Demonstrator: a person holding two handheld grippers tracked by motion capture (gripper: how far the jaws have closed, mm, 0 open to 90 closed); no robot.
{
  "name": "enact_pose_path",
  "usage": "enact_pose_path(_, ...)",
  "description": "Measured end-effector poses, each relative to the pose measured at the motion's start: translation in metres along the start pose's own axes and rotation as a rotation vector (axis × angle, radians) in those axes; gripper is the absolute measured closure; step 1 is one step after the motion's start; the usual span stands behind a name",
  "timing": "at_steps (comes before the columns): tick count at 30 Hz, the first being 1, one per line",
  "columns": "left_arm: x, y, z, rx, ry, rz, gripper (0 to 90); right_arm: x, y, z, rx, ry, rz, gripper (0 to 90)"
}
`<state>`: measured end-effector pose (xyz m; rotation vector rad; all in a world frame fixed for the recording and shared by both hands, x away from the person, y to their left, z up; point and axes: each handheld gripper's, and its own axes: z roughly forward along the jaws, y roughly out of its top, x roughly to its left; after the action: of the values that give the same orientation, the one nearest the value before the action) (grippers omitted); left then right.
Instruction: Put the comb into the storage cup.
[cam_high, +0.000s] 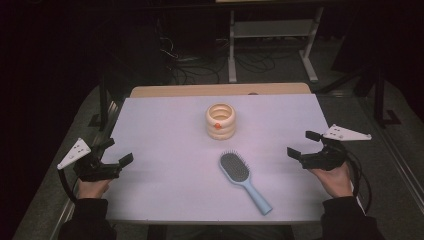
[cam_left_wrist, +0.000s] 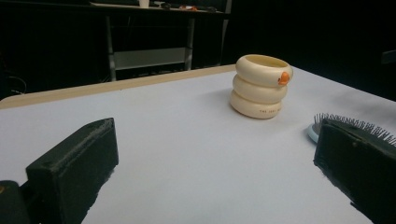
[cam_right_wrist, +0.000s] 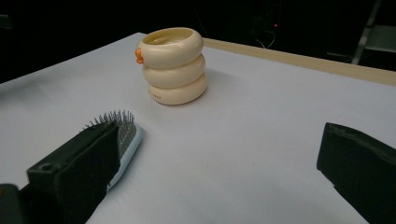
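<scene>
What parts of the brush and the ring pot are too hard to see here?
- Hairbrush: in the left claw view a black jaw covers most of it; in the right claw view a jaw hides its handle.
- Cream ring pot: the small printed words low on its side in the left claw view are too tiny to read.
- Inside the pot: its bottom is not visible.

A lab or test room, dimly lit.

A lone white table (cam_high: 165, 125) stands on grey floor, with loose cables (cam_high: 200, 65) trailing behind it and a bare metal frame stand (cam_high: 272, 40) beyond; the dark surroundings hide the rest, so it is probably a recording setup.
</scene>
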<state>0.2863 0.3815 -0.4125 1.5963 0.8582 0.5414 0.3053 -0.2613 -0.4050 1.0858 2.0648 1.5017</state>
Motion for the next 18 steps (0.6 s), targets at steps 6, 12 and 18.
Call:
enact_pose_path(6,-0.0001,-0.0002,0.0002,-0.004,-0.002,0.0,0.0,0.0,0.0,-0.0022,-0.007,0.005,0.004,0.0)
enact_pose_path(12,-0.0002,-0.001,-0.0008,-0.019,-0.006,-0.006,0.0,0.0005,0.0,-0.0021,-0.004,0.008,0.004,0.0)
enact_pose_path(18,-0.0012,-0.0019,0.0009,-0.011,-0.011,-0.006,0.0,0.0003,0.0004,-0.0016,-0.003,0.009,0.003,0.0)
